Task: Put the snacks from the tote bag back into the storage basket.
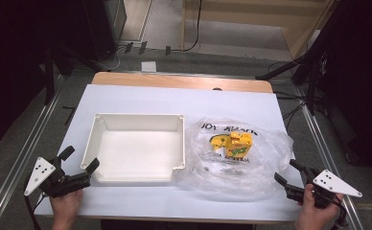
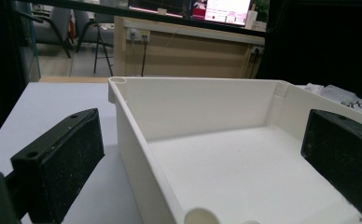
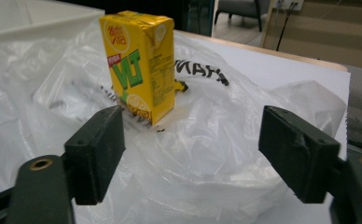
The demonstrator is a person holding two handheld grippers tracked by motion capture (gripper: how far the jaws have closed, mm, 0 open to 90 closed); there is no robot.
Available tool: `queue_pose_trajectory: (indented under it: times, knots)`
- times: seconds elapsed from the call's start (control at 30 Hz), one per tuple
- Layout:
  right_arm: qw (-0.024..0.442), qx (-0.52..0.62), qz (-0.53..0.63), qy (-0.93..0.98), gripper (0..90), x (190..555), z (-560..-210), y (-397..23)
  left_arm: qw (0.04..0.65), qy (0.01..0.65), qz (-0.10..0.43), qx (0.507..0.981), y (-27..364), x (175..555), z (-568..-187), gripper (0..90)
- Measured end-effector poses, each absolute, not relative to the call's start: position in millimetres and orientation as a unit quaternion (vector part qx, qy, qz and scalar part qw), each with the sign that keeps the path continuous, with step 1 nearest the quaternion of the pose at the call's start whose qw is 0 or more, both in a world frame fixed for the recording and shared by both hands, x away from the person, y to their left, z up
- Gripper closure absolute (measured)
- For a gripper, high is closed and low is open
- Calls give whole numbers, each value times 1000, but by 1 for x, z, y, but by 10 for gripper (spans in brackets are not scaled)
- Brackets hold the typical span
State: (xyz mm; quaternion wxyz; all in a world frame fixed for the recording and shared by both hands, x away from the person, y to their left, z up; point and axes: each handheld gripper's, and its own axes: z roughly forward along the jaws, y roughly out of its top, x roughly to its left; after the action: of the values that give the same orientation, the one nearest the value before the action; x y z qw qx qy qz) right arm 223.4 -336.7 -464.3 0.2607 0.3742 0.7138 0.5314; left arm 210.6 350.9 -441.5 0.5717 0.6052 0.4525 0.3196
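The left gripper point(image 1: 78, 165) sits at the near left corner of the white plastic tray point(image 1: 135, 117), its fingers point(image 2: 62, 163) spread wide apart with nothing clamped. In the left gripper view, the tray's near left wall runs up between the two fingers: one finger stands outside the tray over the white worktop point(image 2: 48, 107), the other point(image 2: 342, 158) stands over the tray's bare floor. Whether either finger touches the wall cannot be told.

Over on the other side, the right gripper point(image 1: 293, 176) hovers at the near right edge of the clear plastic bag point(image 1: 251, 177), fingers point(image 3: 97, 149) also apart and gripping nothing. In the right gripper view, crumpled bag film bulges up between and ahead of the fingers, though the pads do not press on it. Beyond the fingers, and off toward the left one, stands the yellow lemon tea carton point(image 3: 139, 60), upright on the bag, its green lettering turned toward the camera. It is ahead of the fingertips, not between them.

From the high view, the carton point(image 1: 239, 143) sits in the middle of the spread bag, just to the right of the tray, with the bag's black lettering and yellow print around it. The two grippers are well apart, one at each near corner of the worktop point(image 1: 174, 98).
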Motion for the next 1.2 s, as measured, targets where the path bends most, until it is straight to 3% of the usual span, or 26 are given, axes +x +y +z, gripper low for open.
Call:
queue_pose_trajectory:
  times: [0.3,0.4,0.53,1.2]
  knots:
    - [245,327,496,767,296,239,-437,-333,565,447,322,614,348,211,-442,0]
    - [232,327,491,774,346,246,-430,-332,567,449,321,612,348,211,-442,0]
    - [198,321,472,797,332,256,-418,-324,567,449,320,612,348,211,-441,0]
    - [159,249,344,891,345,314,-382,-286,563,440,322,620,346,212,-441,0]
